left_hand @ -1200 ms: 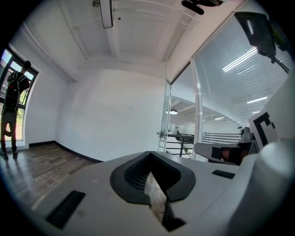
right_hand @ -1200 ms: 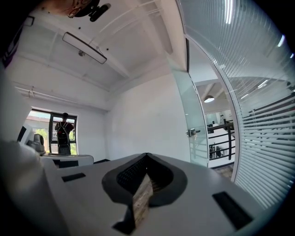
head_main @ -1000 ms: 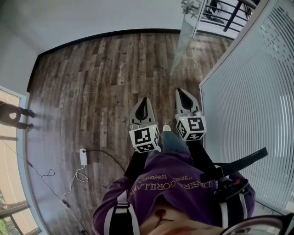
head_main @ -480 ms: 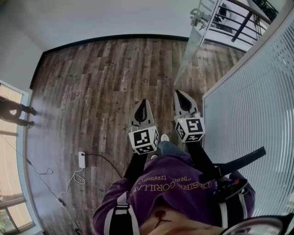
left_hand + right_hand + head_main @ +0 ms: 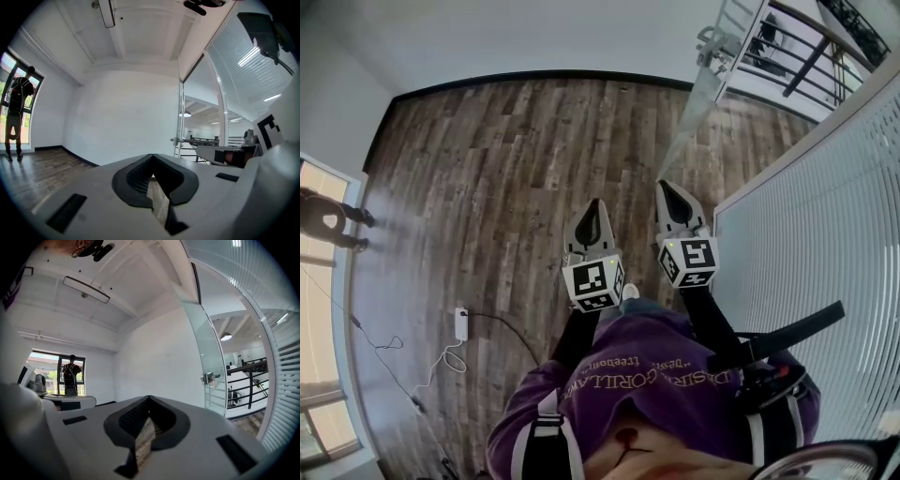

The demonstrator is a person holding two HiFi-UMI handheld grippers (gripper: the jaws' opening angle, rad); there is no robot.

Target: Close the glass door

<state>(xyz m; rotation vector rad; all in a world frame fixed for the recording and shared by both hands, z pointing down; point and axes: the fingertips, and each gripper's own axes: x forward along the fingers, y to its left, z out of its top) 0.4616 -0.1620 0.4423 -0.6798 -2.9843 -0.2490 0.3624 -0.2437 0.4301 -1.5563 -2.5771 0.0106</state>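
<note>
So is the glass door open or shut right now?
Open. The glass door stands swung into the room, away from the slatted wall, and the railing shows through the gap beside it.

The head view looks from head height, forward and steeply down, onto the backs of the left tongs (image 5: 594, 204) and right tongs (image 5: 668, 187), with the wooden floor (image 5: 506, 169) spreading beyond their tips. The left gripper view rides close behind its own tongs and faces nearly level along them towards the white wall (image 5: 126, 117) ahead. The right gripper view sits the same way behind the right tongs. All three views share the glass door (image 5: 694, 117), ahead and to the right of both tongs, and a person at the window (image 5: 328, 220), well apart to their left. Each gripper view catches the other tongs' body at its edge.
</note>
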